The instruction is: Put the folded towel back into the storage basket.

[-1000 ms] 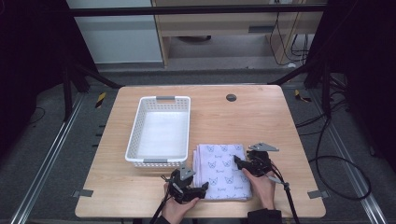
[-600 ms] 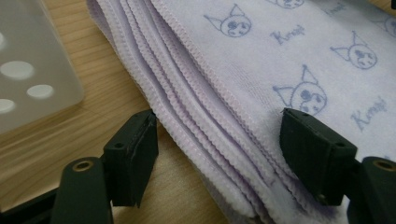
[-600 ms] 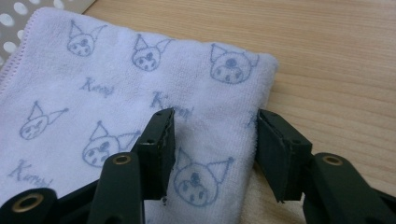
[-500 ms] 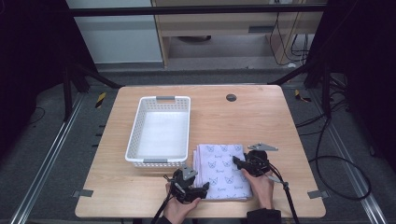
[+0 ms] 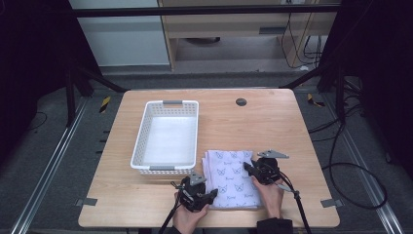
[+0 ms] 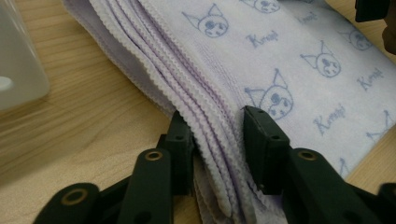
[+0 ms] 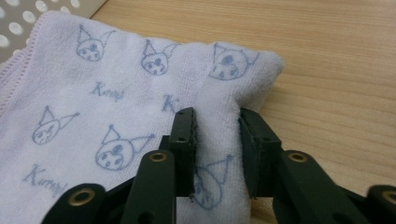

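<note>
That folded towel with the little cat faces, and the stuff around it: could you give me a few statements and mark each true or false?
1. The folded towel lies inside the white basket. False: it lies on the wooden table, beside the basket.
2. The left tool has its jaws around the towel's layered edge. True.
3. The right tool pinches a raised fold of the towel. True.
4. The basket holds a second towel. False: it looks empty.
5. A small dark round disc sits on the table's far side. True.
</note>
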The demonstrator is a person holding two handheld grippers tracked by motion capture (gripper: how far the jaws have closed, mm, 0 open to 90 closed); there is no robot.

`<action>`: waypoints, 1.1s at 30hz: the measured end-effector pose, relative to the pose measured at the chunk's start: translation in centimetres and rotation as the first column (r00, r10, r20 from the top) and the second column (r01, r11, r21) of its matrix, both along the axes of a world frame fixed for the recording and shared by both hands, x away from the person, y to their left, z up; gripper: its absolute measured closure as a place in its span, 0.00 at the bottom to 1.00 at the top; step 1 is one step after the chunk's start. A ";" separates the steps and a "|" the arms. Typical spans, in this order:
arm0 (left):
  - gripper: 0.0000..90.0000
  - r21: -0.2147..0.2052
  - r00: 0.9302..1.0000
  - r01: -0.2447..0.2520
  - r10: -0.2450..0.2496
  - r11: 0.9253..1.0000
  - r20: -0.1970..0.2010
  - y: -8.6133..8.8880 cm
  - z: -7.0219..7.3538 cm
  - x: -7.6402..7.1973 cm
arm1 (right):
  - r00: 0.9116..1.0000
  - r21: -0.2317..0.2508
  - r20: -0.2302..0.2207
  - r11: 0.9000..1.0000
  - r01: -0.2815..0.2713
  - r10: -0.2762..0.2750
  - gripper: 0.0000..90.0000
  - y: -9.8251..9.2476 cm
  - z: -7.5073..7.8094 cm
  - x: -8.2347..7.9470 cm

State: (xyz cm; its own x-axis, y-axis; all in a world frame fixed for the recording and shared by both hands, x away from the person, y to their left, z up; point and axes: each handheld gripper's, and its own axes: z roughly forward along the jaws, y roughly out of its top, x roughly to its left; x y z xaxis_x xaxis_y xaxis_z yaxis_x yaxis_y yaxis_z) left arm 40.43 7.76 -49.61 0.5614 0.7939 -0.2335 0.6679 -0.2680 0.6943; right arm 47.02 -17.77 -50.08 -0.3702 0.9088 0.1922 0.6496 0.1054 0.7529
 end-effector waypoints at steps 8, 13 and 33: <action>0.80 0.003 0.999 -0.003 0.003 1.000 0.040 -0.1 0.3 -0.4 | 1.000 -0.016 0.011 1.000 0.008 -0.008 0.83 0.2 0.5 -0.2; 0.81 0.010 0.998 0.013 -0.013 1.000 0.067 0.1 0.9 -0.6 | 0.999 0.006 0.041 1.000 -0.001 0.001 0.83 0.1 1.3 -0.7; 0.81 0.062 0.976 0.073 -0.084 0.995 0.199 0.0 6.6 -1.3 | 0.981 0.087 0.192 0.996 0.005 -0.022 0.84 -0.6 7.0 -3.2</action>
State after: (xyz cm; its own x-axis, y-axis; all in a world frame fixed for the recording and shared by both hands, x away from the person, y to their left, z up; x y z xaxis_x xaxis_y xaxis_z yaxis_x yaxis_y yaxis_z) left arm 39.15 7.72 -43.00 0.6537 0.7537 -0.0678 0.4915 -0.3548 0.7953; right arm 43.84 -18.36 -43.08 -0.3957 0.8972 0.1960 0.4925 0.0272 0.8699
